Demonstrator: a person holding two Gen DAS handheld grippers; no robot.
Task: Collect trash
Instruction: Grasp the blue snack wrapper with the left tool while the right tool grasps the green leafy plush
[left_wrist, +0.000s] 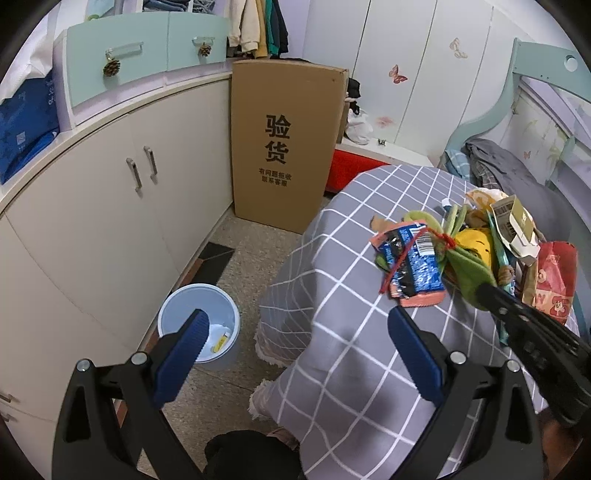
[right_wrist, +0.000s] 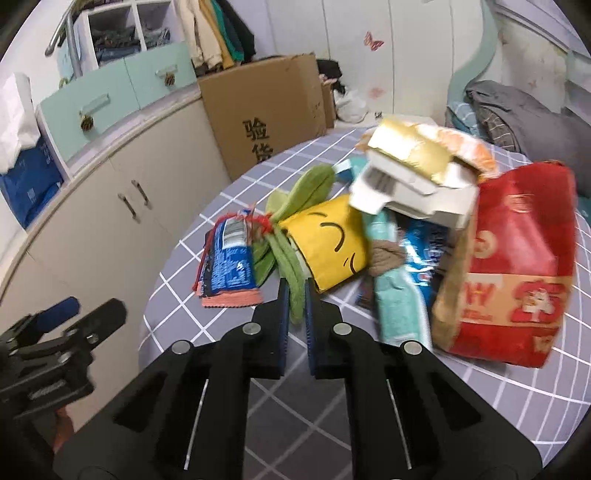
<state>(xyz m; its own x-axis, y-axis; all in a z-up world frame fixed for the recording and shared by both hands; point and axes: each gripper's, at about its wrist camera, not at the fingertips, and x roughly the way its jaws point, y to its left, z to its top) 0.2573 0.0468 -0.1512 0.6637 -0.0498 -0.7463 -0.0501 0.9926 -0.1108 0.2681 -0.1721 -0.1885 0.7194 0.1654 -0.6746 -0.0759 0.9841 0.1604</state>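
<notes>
The right gripper (right_wrist: 295, 295) pinches a green leaf of the yellow toy (right_wrist: 328, 243) amid table trash, left gripper (left_wrist: 295, 332) spread empty above the bin (left_wrist: 199, 325); lifting may drag the tangled blue wrapper (right_wrist: 231, 258) along.

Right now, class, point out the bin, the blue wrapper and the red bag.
Bin (left_wrist: 168, 314): left wrist view, on its left rim.
Blue wrapper (right_wrist: 231, 266): right wrist view, on its middle.
Red bag (right_wrist: 517, 258): right wrist view, on its front face.
</notes>
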